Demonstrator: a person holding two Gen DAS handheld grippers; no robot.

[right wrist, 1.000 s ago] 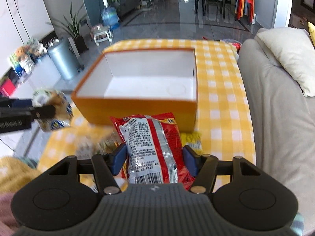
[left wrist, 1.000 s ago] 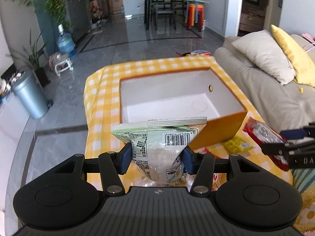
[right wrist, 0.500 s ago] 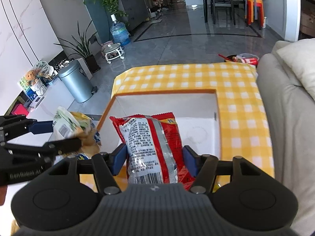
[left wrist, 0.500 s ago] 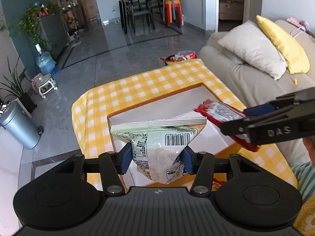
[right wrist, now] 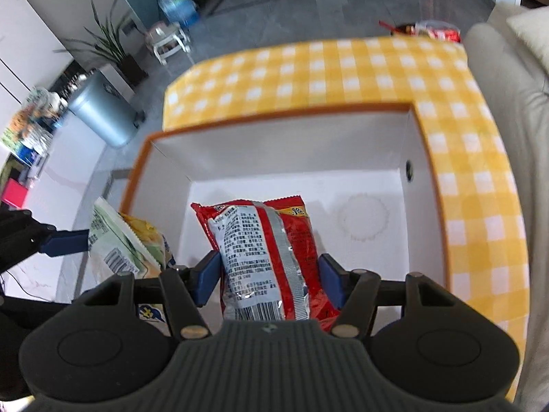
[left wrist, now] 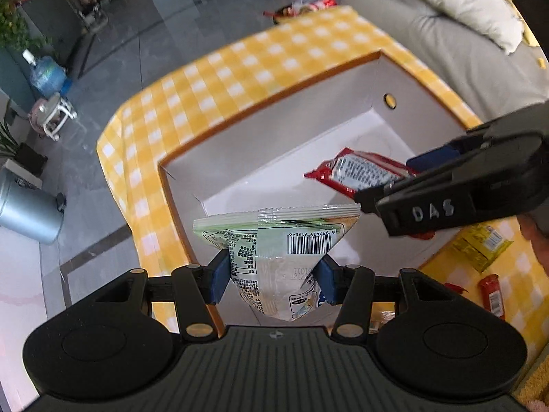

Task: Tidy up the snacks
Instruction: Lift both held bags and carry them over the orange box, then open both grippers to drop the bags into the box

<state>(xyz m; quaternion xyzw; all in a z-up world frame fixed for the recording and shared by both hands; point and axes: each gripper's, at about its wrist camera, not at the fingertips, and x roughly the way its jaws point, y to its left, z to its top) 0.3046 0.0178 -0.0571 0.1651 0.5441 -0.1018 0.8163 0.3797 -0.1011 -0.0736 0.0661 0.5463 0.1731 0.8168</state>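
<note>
On yellow-checked tablecloth [right wrist: 480, 240], orange box [right wrist: 274, 116], grey floor [right wrist: 274, 10]

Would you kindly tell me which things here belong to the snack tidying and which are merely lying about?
Part of the job:
- pale green snack bag, held by the left gripper
- red foil snack packet, held by the right gripper
- orange-rimmed white cardboard box
- loose yellow sachet and small red packet on the checked cloth

Just lying about:
- grey metal bin
- blue water bottle
- cream cushion
</note>
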